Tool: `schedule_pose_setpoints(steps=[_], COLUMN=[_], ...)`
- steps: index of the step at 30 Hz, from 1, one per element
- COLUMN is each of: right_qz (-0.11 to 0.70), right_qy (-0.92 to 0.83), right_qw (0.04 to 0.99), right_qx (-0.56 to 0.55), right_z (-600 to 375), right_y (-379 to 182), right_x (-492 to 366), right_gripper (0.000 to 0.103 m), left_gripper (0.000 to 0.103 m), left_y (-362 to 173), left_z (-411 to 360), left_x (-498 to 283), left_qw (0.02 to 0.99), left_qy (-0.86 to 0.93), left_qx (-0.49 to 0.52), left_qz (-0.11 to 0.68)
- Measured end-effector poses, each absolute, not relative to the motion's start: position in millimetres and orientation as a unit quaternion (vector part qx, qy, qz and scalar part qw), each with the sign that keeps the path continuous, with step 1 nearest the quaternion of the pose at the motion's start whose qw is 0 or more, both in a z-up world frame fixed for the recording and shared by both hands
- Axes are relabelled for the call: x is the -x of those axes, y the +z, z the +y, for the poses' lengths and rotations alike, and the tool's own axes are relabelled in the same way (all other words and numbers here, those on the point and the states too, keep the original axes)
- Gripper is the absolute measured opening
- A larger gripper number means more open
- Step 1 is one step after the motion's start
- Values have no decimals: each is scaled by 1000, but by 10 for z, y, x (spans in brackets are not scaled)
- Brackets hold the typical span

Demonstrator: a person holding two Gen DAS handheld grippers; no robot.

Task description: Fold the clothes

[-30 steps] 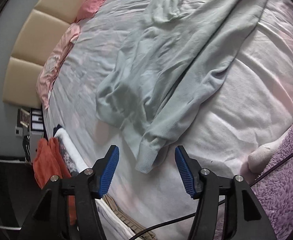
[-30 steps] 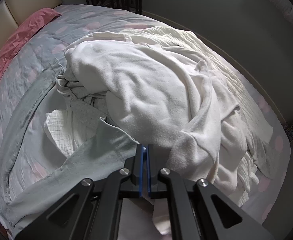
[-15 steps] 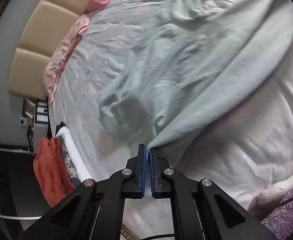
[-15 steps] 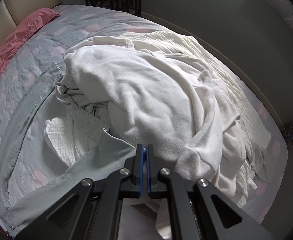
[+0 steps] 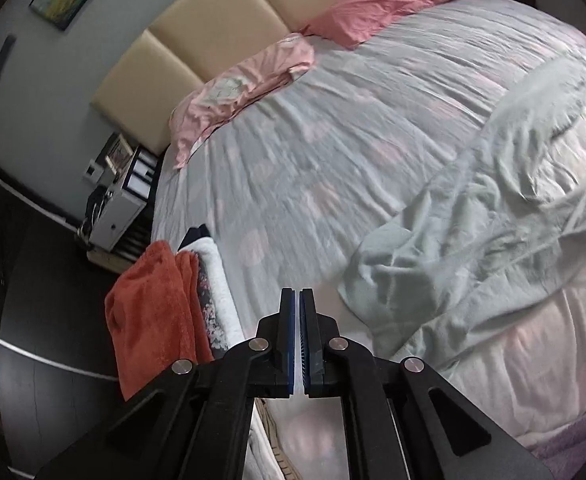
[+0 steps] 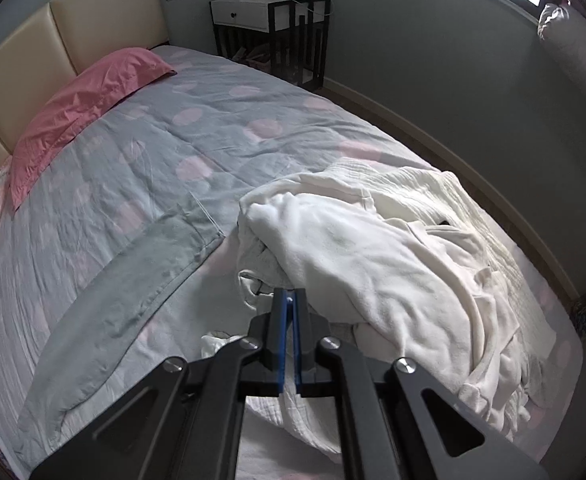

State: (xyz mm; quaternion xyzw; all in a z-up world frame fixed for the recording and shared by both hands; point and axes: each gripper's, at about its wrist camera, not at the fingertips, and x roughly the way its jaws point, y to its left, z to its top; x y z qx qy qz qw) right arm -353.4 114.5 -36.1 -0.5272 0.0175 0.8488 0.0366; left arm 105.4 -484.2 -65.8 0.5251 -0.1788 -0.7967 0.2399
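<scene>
A pale green sweater (image 5: 473,220) lies spread and rumpled across the bed's right half in the left wrist view. My left gripper (image 5: 297,300) is shut with a thin pale strip of cloth between its pads, at the bed's near edge left of the sweater's body. In the right wrist view a flat part of the same sweater (image 6: 133,292) stretches toward the lower left. My right gripper (image 6: 289,300) is shut; what it holds is hidden under its fingers. It sits at the near side of a white pile of clothes (image 6: 373,260).
Pink pillows (image 5: 253,84) lie by the beige headboard (image 5: 221,40). Folded clothes, an orange one (image 5: 153,312) outermost, are stacked at the bed's left edge. A nightstand (image 6: 273,28) stands beyond the bed. The grey dotted duvet (image 6: 173,120) covers the bed.
My left gripper closed on the sweater's cuff, then lifted and swung up toward the headboard. My right gripper stayed shut and also tilted up, showing more of the bed.
</scene>
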Motion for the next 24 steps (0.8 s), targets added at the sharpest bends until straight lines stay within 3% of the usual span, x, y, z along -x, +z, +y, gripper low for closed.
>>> schedule_pose_setpoints(steps=[1,3,8,22,23,24], right_qz=[16,16,12,-15,-15,-15], right_qy=[848,844,833,818,817,816], right_qw=[37,40,53,67,68,71], right_qx=[528,535,551,571,573,573], right_z=[1132,1149,1337,1464,1464,1474], right_y=[-372,-439,-605,-854,-872,-885], right_x=[3520,3491,3390,3350,3353,3354], right_gripper=[2,2,3,3,3,3], left_gripper=[15,37,54,55,49,34], left_y=[-726,-899,-1323,-2022,-2032,-2034], left_z=[-4760,-4623,-4397,-4776,-4783,-4787], left_x=[-1037,-980,-896,-824,-822,-823], left_qw=[221,176,89,45,46,46], left_qy=[-795,-789,-762,-703,-704,-707], left_qx=[-531,-547,-589,-678,-678,-678], left_qz=[-193,-215,-255,-212,-204,-195])
